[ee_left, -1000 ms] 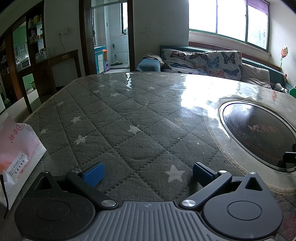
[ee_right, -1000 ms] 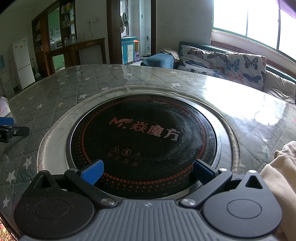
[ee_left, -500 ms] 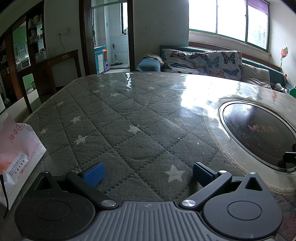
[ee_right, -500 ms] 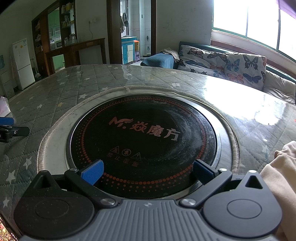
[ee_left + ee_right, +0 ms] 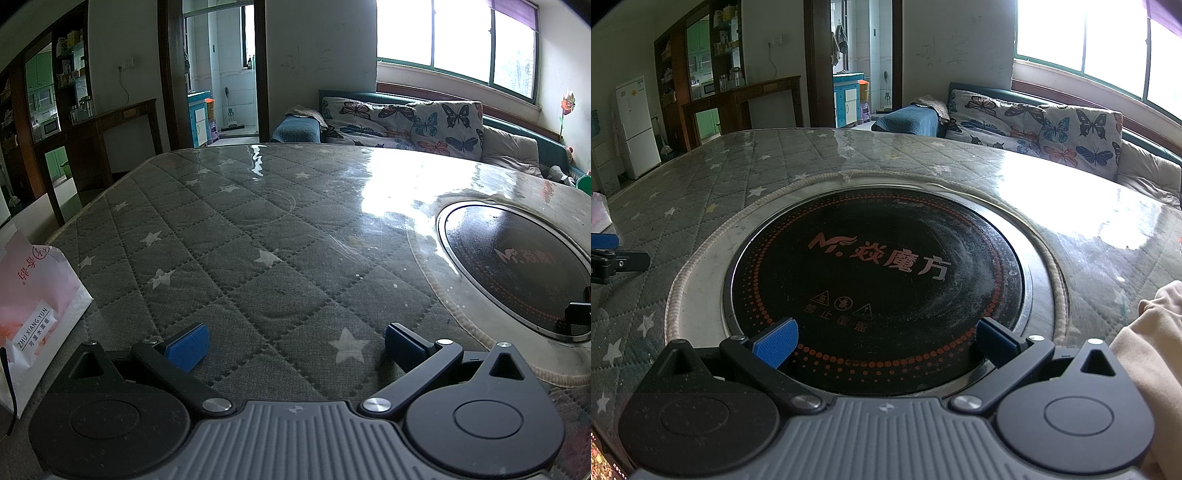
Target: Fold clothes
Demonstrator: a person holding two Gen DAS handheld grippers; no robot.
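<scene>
Both grippers are held with jaws apart and empty: the left gripper (image 5: 293,341) over the quilted table cover (image 5: 240,258), the right gripper (image 5: 884,341) over the round cooktop (image 5: 879,288). Only the right wrist view shows the beige garment (image 5: 1145,350), at its right edge.

I see one garment (image 5: 1145,350) only — a pale beige cloth, bunched in soft folds at the lower right edge of my right wrist view. It is cut off by the frame — its full shape I cannot tell.
</scene>
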